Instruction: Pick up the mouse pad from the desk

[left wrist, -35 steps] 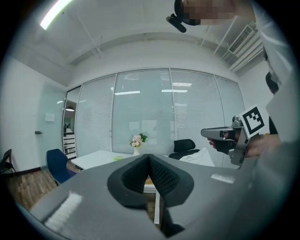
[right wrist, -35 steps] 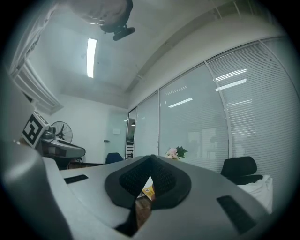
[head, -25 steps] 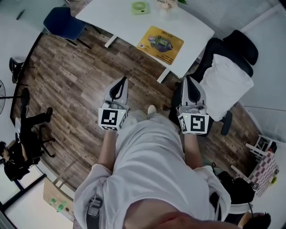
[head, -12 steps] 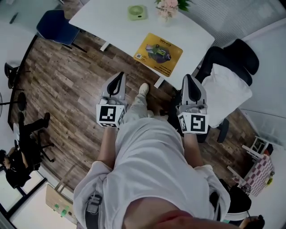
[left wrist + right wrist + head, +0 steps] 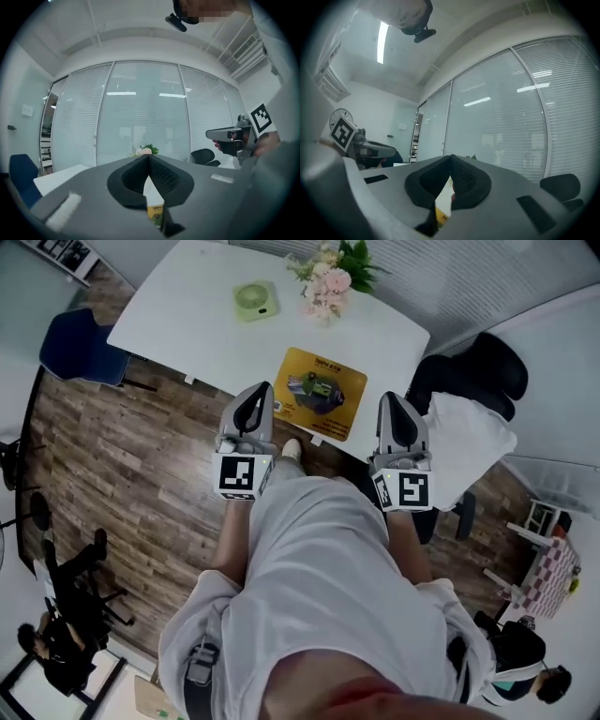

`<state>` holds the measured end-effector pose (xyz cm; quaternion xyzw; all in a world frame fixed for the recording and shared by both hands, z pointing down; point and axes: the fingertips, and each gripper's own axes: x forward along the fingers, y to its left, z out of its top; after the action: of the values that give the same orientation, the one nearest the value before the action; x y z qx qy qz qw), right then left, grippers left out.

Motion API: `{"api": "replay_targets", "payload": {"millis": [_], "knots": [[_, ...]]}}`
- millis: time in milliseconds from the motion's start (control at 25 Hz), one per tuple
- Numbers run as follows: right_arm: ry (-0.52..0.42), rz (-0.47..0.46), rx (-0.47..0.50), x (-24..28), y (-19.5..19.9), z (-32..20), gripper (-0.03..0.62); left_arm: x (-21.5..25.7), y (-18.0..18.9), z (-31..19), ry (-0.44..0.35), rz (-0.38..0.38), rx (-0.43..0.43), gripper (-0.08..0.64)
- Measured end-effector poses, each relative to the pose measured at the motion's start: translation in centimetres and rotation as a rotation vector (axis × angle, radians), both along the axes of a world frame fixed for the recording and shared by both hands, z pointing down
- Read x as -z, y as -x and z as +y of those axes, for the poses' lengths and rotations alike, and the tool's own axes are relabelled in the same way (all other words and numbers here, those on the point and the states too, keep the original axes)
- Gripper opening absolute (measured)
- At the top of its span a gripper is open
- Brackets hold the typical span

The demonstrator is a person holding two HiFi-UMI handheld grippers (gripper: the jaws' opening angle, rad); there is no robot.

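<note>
A yellow mouse pad [image 5: 317,393] with a printed picture lies flat near the front edge of the white desk [image 5: 187,320]. My left gripper [image 5: 255,395] is shut and empty, its tip just over the desk's front edge, left of the pad. My right gripper [image 5: 394,404] is shut and empty too, level with the pad's right side above the desk edge. A yellow sliver of the mouse pad [image 5: 155,211] shows below the closed jaws in the left gripper view, and the pad [image 5: 440,214] shows likewise in the right gripper view.
On the desk stand a green round device [image 5: 255,299] and a bunch of flowers [image 5: 328,279] behind the pad. A black office chair with a white cloth [image 5: 469,442] is right of the desk, a blue chair [image 5: 75,348] to the left. Glass walls with blinds lie beyond.
The person has walked toward the desk. Both shut grippers have come from over the wooden floor up to the desk's front edge, either side of the mouse pad.
</note>
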<state>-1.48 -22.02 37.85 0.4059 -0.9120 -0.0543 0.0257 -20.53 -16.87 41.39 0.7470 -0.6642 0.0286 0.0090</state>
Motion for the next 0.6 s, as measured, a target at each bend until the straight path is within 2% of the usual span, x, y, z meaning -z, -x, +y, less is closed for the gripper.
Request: {"api": "replay_targets", "payload": {"millis": [120, 280, 600], "knots": [[0.015, 0.02, -0.04, -1.0, 0.7, -2.1, 0.0, -0.1, 0.0, -3.0, -0.019, -0.019, -0.055, -0.012], [0.02, 0.044, -0.085, -2.0, 1.3, -4.5, 0.0, -1.2, 0.2, -6.6, -0.005, -0.014, -0.105, -0.011], [0.078, 0.09, -0.13, -5.8, 0.6, -7.5, 0.0, -3.2, 0.3, -10.8, 0.015, -0.034, -0.12, -0.011]]}}
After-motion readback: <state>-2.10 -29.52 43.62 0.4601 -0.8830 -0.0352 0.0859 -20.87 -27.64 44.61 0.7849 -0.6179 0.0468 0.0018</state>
